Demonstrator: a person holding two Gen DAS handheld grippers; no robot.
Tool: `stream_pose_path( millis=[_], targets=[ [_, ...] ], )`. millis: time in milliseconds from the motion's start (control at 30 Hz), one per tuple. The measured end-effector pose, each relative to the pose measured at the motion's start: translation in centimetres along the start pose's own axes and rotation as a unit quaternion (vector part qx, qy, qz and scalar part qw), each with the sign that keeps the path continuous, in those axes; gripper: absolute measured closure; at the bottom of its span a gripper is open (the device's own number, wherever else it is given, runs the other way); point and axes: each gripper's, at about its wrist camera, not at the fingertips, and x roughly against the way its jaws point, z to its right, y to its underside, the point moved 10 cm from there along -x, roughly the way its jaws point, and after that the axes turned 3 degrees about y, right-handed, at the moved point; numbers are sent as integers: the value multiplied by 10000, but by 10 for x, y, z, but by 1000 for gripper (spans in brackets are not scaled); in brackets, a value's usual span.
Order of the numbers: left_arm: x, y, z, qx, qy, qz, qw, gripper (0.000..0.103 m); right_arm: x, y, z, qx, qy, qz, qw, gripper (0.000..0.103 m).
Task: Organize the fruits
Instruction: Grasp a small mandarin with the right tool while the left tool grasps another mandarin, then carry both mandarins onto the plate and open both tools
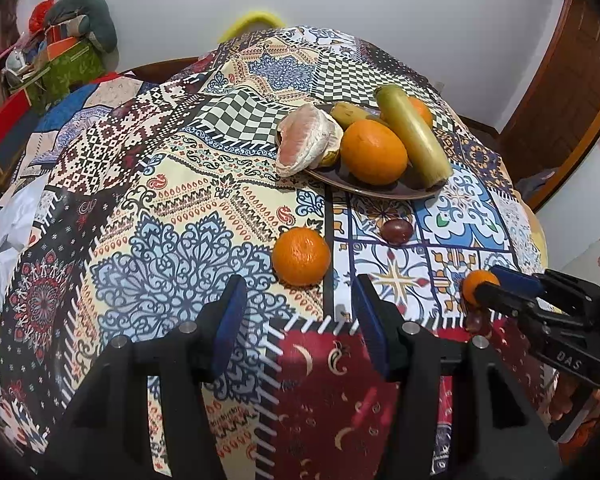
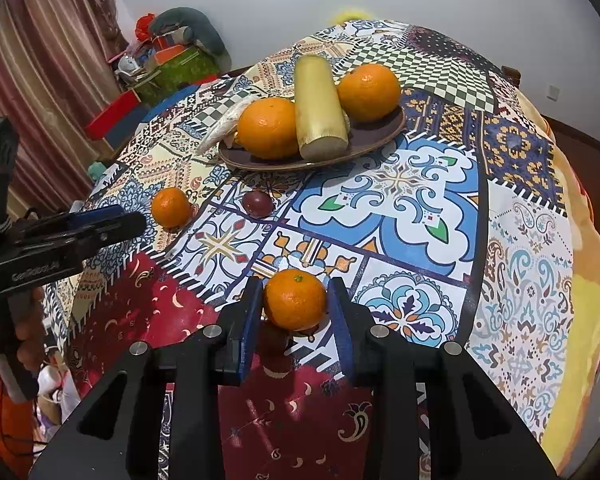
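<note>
- 2 grippers work over a table draped in a patchwork cloth (image 2: 400, 184).
- Right gripper (image 2: 296, 312): its blue pads pinch a small tangerine (image 2: 295, 299) from both sides, just above the cloth near the front edge of the table. From the left wrist view the same tangerine (image 1: 478, 284) shows at the far right, clamped at the fingertips.
- Left gripper (image 1: 300, 320): jaws spread apart with nothing between them, pointing down at the cloth. A second tangerine (image 1: 301, 256) lies on the cloth just beyond its fingertips, apart from the pads.
- A dark red, grape-like fruit (image 1: 397, 230) sits on the cloth between that tangerine and the plate.
- The brown oval plate (image 2: 380, 140) stands farther back on the table. It holds 2 oranges (image 2: 269, 128), a long yellow-green fruit (image 2: 320, 112) lying between them, and a peeled pomelo (image 1: 308, 140) at its left end, partly overhanging the rim.
- A hand (image 2: 24, 324) grips the left tool's handle at the left edge of the right wrist view.
</note>
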Motion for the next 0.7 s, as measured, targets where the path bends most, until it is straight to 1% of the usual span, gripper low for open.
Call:
stream_pose_path(
  millis=[167,367,433,533,700],
  targets=[
    [-11,-4,2,-56,41,-23,10000,49,6,-4,1,35,-12,113,9999,73],
    [-31,-7,2,-62,-14,-109,9999,49,16,-16,5,29,-1,312,9995,73],
    [-35,-7,1,-28,-11,-126,9999,57,18,-20,7,16,-6,356,9994,73],
    [-40,-7,0,22,3,-151,9999,66,18,-23,10,-3,-3,388,9992,73],
    [-39,-8,0,-2,14,-121,9999,67,17,-27,14,-70,-30,434,9990,73]
  ],
)
